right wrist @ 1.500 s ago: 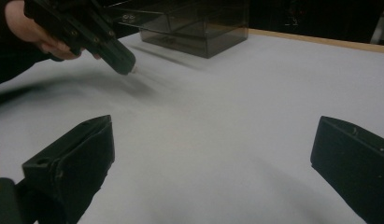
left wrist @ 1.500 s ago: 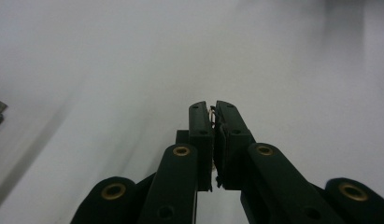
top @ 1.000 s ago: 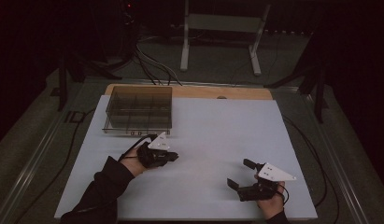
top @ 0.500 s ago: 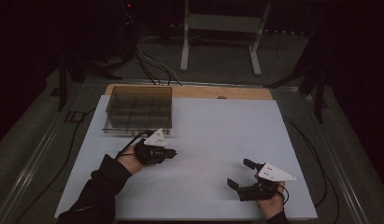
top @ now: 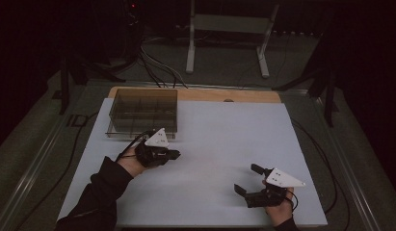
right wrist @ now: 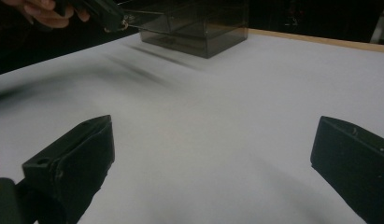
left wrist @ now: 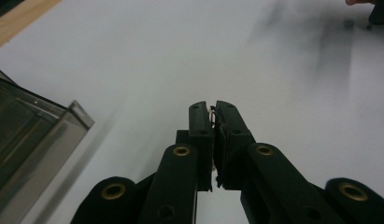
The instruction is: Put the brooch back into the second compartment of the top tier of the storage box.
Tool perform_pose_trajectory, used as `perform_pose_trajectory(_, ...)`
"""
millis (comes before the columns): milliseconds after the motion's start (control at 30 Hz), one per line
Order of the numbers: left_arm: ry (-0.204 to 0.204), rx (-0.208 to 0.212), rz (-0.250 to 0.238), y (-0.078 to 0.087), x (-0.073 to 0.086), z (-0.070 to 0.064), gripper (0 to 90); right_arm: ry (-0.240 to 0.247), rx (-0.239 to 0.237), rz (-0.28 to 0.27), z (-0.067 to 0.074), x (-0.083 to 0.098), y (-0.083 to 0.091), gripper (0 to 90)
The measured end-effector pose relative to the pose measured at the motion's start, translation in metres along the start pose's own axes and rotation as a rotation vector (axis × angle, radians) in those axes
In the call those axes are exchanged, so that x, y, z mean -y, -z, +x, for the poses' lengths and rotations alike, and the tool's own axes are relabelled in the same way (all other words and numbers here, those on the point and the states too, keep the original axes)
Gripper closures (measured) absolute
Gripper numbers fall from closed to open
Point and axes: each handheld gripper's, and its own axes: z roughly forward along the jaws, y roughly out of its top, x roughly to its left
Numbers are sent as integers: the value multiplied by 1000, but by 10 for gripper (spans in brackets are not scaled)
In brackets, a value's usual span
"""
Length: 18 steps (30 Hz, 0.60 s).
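Observation:
My left gripper hovers over the white sheet just in front of a smoky clear compartment box. Its jaws are shut, and a small pale piece is pinched between the pads; I cannot tell what it is. The same box lies at the left in the left gripper view. In the right gripper view that left gripper is at the top left with a small glint at its tip, in front of the box. My right gripper rests low near the front right of the sheet, its jaws wide open and empty.
The white sheet covers the table, with a wooden strip showing along its far edge. Cables run along both sides of the table. A white metal stand is on the floor beyond it.
My left gripper has drifted slightly toward the box, still shut. The right gripper has stayed in place, still open.

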Motion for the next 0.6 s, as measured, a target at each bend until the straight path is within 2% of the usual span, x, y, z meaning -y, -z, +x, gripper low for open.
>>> perform_pose_trajectory(300, -1, -13, -17, 11, -8, 4, 877, 4, -1, -3, 0, 0, 0, 0)
perform_pose_trajectory(600, 28, -30, -44, 23, -11, 13, 877, 0, -2, 0, 0, 0, 0, 0)
